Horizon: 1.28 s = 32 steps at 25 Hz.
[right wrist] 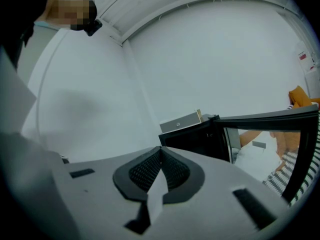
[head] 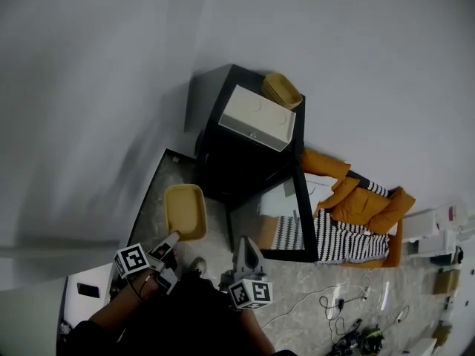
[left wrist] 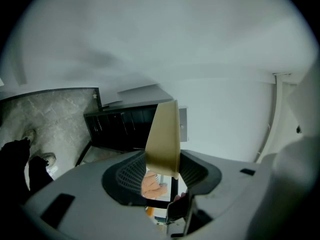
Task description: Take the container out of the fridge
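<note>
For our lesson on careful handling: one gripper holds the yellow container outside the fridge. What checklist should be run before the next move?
1. Left gripper fingers clamped on the yellow container: ok.
2. Yellow container clear of the fridge: ok.
3. Right gripper shut and empty, free for the door: ok.
4. Fridge door closed: not ok, it is open.
5. Set-down spot chosen: cannot tell.

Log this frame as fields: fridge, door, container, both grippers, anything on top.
fridge: black fridge, against the wall
door: glass door, open
container: tan container, outside the fridge, held by its rim
left gripper: left gripper, jaws clamped on the container's rim
right gripper: right gripper, jaws together, nothing between them
on top of fridge: white box, tan basket
</note>
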Each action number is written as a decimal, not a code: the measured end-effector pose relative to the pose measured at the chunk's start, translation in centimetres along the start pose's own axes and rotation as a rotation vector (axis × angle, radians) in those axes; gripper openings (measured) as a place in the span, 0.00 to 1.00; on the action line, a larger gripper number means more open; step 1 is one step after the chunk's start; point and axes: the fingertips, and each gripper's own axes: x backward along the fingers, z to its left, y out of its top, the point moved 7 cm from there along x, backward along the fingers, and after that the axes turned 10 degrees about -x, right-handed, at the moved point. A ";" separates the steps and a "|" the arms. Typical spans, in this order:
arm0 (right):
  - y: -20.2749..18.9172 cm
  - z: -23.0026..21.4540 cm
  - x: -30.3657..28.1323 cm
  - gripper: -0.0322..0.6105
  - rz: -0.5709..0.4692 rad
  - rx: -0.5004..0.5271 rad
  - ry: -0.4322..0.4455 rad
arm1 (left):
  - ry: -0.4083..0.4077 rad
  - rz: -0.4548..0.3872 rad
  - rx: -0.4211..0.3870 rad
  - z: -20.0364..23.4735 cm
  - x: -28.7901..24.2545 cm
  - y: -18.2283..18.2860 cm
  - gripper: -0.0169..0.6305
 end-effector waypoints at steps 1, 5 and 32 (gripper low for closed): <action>0.1 0.1 0.0 0.05 -0.002 0.003 -0.001 | -0.004 0.002 0.005 -0.3 0.1 -0.1 0.32; 0.3 0.0 -0.3 0.05 -0.018 0.005 -0.009 | -0.008 0.017 0.004 -0.1 0.2 -0.3 0.32; 0.0 0.3 -0.8 0.05 0.022 0.034 0.032 | -0.026 0.005 0.026 -0.3 -0.3 -0.6 0.32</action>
